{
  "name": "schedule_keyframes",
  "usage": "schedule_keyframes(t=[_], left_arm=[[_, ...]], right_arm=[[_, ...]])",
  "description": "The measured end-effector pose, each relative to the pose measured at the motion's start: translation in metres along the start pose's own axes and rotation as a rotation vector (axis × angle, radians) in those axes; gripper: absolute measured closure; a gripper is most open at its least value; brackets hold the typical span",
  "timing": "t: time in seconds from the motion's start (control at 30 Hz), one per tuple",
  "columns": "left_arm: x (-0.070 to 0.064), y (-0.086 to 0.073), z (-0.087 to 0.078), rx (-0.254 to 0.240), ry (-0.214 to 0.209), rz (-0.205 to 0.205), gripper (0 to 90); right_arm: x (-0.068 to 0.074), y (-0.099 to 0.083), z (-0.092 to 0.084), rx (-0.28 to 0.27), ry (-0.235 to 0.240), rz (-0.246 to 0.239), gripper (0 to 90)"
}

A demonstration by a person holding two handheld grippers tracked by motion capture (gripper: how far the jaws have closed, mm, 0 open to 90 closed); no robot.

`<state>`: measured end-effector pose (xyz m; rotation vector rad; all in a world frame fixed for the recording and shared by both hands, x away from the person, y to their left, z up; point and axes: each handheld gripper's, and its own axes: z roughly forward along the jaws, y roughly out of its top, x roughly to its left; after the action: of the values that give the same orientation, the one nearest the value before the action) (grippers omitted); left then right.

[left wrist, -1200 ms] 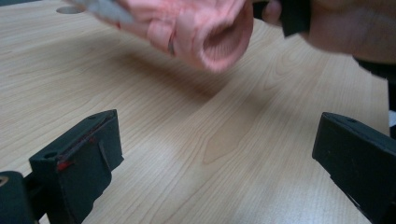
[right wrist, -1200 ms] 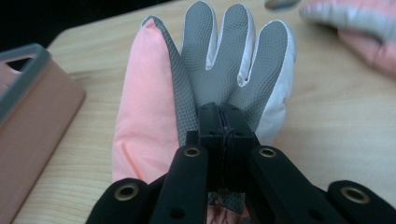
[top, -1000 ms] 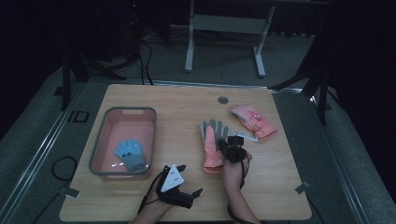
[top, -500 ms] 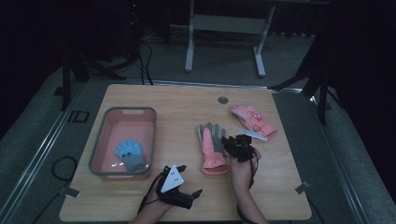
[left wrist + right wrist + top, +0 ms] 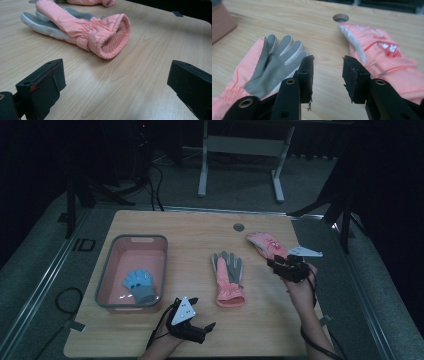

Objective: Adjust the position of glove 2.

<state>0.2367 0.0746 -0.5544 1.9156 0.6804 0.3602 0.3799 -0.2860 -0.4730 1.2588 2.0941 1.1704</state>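
Two hand-held grippers working over the table [image 5: 200,227], one in each hand. Left hand-held gripper [image 5: 200,317] hovering low by the near edge, jaws spread wide with nothing between them, grey three-cornered plate [image 5: 182,310] riding on top. Pointing, in the left gripper view, at the open ribbed cuff of the pink and grey glove [image 5: 82,27], well apart from it. Right hand-held gripper [image 5: 280,265] hanging near the right edge, jaws parted with a clear gap and pinching nothing, bare wood showing between them in the right gripper view. Sitting between the two gloves there: pink and grey glove [image 5: 265,67] lying just beside its one jaw, grey palm up and pale fingers spread; second pink glove [image 5: 384,53] lying beside the other jaw, bearing a small red and white print. Lying flat toward the middle of the table in the high view, the pink and grey glove [image 5: 228,280], fingers toward the far edge, cuff toward the near edge. Resting nearer the far right corner, the second pink glove [image 5: 267,245], close to a round hole [image 5: 238,227] in the tabletop. Standing by the left edge, a pink tub with a grey rim [image 5: 112,265], holding a small blue glove [image 5: 140,285] near its near end.
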Motion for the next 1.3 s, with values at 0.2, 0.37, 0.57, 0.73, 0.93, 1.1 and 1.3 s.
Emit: schedule_keyframes(t=[0.2,0.37,0.57,0.73,0.93,1.1,1.3], left_arm=[[-0.001,-0.001,0.000,0.003,-0.002,-0.001,1.8],[-0.001,-0.001,-0.001,0.002,0.013,0.005,1.8],[-0.001,-0.003,-0.006,-0.009,0.032,-0.014,1.8],[-0.001,-0.005,-0.011,-0.016,0.045,-0.018,1.8],[0.000,-0.004,-0.015,-0.032,0.049,-0.016,1.8],[0.003,-0.006,-0.015,-0.036,0.047,-0.041,1.8],[0.002,-0.007,-0.011,-0.011,0.040,-0.032,1.8]], right_arm=[[-0.047,0.008,-0.005,-0.012,0.003,-0.060,59.0],[-0.069,0.016,0.001,-0.003,0.000,-0.051,58.4],[-0.085,0.025,0.017,-0.001,0.026,-0.043,57.4],[-0.097,0.031,0.053,0.057,0.052,-0.051,57.4],[-0.114,0.029,0.085,0.155,0.037,-0.059,55.7],[-0.123,0.015,0.105,0.226,0.087,-0.042,54.3],[-0.119,0.011,0.111,0.244,0.121,-0.044,77.0]])
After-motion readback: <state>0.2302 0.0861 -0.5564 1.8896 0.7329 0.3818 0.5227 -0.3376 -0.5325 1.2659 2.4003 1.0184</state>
